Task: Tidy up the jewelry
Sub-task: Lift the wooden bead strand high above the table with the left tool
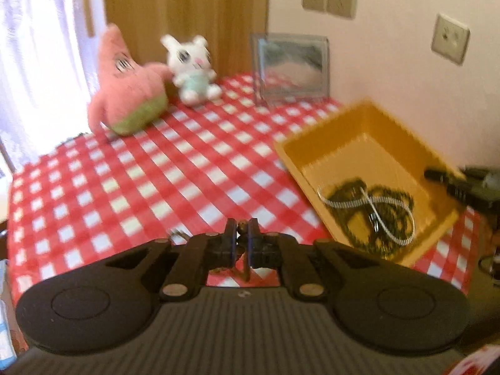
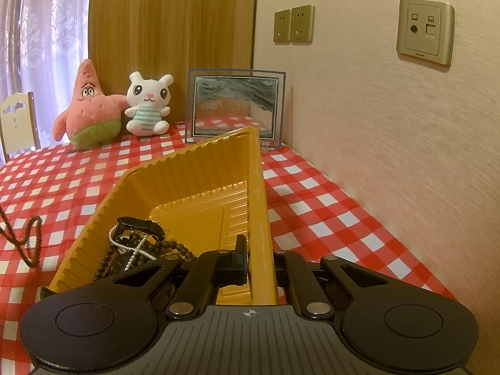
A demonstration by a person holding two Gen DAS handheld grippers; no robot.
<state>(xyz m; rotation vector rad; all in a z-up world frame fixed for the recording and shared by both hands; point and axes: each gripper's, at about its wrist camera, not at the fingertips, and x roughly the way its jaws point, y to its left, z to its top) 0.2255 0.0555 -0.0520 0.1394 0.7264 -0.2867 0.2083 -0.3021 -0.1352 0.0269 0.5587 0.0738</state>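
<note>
A yellow tray [image 1: 372, 131] sits on the red-checked table at the right; it also shows in the right wrist view [image 2: 187, 175]. In it lie dark bead strings [image 2: 175, 245], a white pearl strand [image 2: 137, 250] and a black band [image 2: 140, 223]. My left gripper [image 1: 241, 234] is shut on a brown bead necklace [image 1: 242, 228], held above the table left of the tray. The necklace hangs at the left of the right wrist view [image 2: 31, 243]. My right gripper [image 2: 259, 256] is shut on the tray's right wall [image 2: 261, 218].
A pink star plush [image 2: 89, 106] and a white bunny plush [image 2: 148, 106] stand at the table's back. A glass picture frame [image 2: 234, 106] leans by the wall. Wall sockets [image 2: 293, 23] are on the right wall. A chair [image 2: 17, 122] stands at the far left.
</note>
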